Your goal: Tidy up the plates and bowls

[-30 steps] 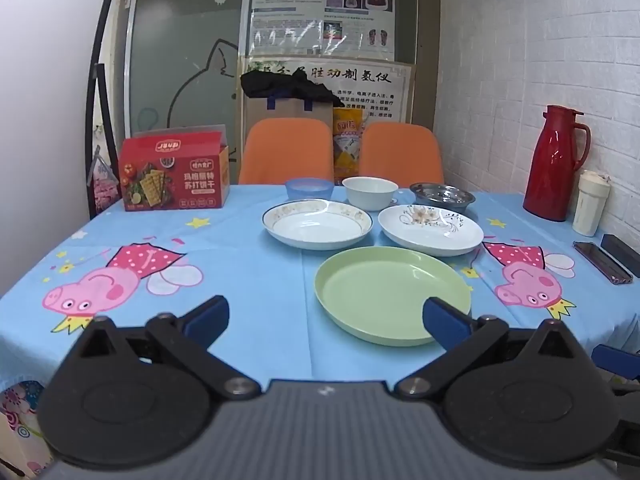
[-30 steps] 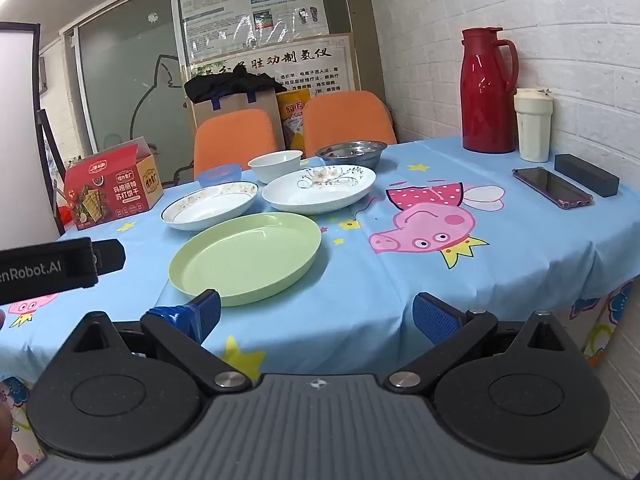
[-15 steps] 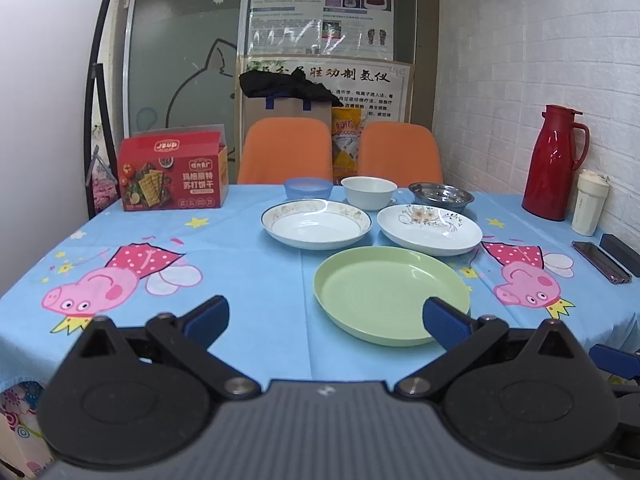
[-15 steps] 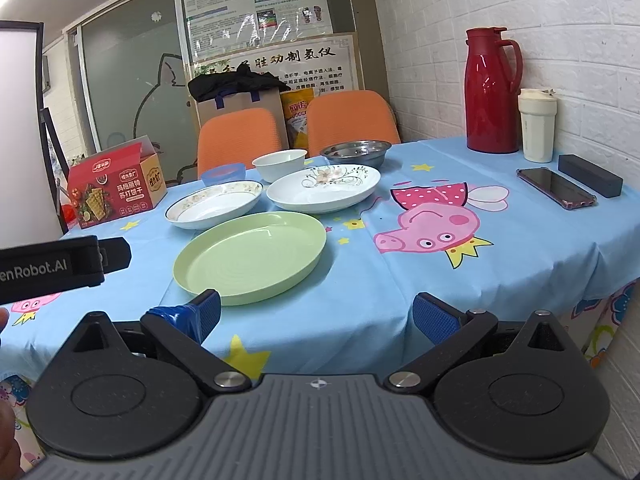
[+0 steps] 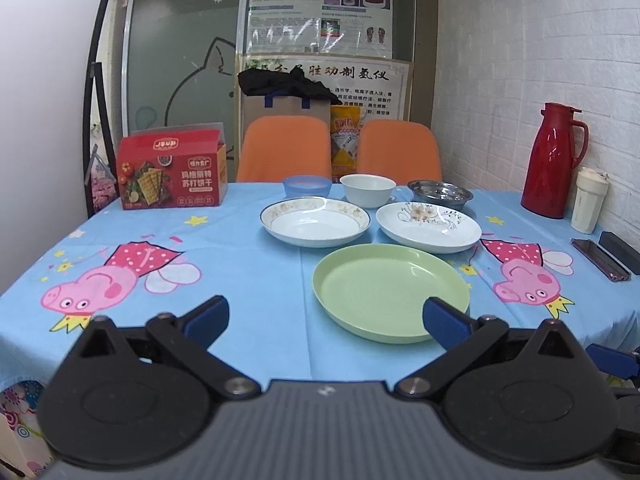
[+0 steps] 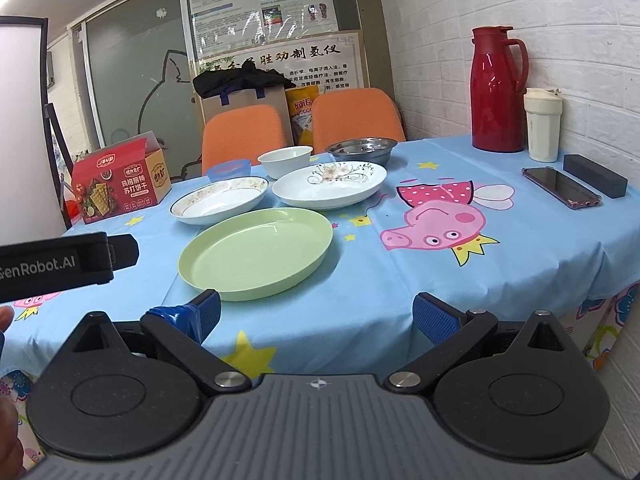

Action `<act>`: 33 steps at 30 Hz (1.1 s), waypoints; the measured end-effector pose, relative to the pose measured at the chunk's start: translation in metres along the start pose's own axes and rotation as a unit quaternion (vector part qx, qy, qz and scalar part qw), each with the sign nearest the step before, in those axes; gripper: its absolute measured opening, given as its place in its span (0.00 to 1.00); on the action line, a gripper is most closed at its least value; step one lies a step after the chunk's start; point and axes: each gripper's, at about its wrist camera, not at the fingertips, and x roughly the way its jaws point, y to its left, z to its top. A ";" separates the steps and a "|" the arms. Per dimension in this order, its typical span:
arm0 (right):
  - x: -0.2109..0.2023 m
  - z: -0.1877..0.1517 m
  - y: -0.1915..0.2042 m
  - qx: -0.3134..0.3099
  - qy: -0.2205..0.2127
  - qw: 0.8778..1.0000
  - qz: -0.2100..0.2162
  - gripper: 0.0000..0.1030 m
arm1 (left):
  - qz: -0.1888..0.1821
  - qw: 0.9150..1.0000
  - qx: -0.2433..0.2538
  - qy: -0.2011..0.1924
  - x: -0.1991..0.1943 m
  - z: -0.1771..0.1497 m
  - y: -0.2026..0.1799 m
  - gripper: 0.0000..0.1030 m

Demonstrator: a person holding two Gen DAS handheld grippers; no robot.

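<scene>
A green plate (image 5: pixel 390 290) (image 6: pixel 256 254) lies nearest on the blue tablecloth. Behind it lie a gold-rimmed white plate (image 5: pixel 314 226) (image 6: pixel 219 205) and a flower-patterned white plate (image 5: pixel 428 226) (image 6: pixel 329 186). Further back stand a blue bowl (image 5: pixel 307 186) (image 6: pixel 229 170), a white bowl (image 5: pixel 367 190) (image 6: pixel 285 161) and a steel bowl (image 5: pixel 440 193) (image 6: pixel 361 149). My left gripper (image 5: pixel 325 317) is open and empty before the green plate's near edge. My right gripper (image 6: pixel 316 316) is open and empty at the table's front edge, right of the green plate.
A red cracker box (image 5: pixel 170 174) stands back left. A red thermos (image 6: pixel 498 88), a white cup (image 6: pixel 542 124), a phone (image 6: pixel 560 187) and a black case (image 6: pixel 594 175) sit on the right. Two orange chairs (image 5: pixel 286 148) stand behind the table.
Both grippers have drifted only slightly; the right wrist view has shifted a little so the dishes sit further right. Nothing was grasped or moved.
</scene>
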 end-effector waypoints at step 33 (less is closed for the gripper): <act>0.080 0.034 -0.011 -0.037 0.040 0.998 0.027 0.87 | -0.084 0.990 -0.004 0.117 0.109 0.021 0.039 1.00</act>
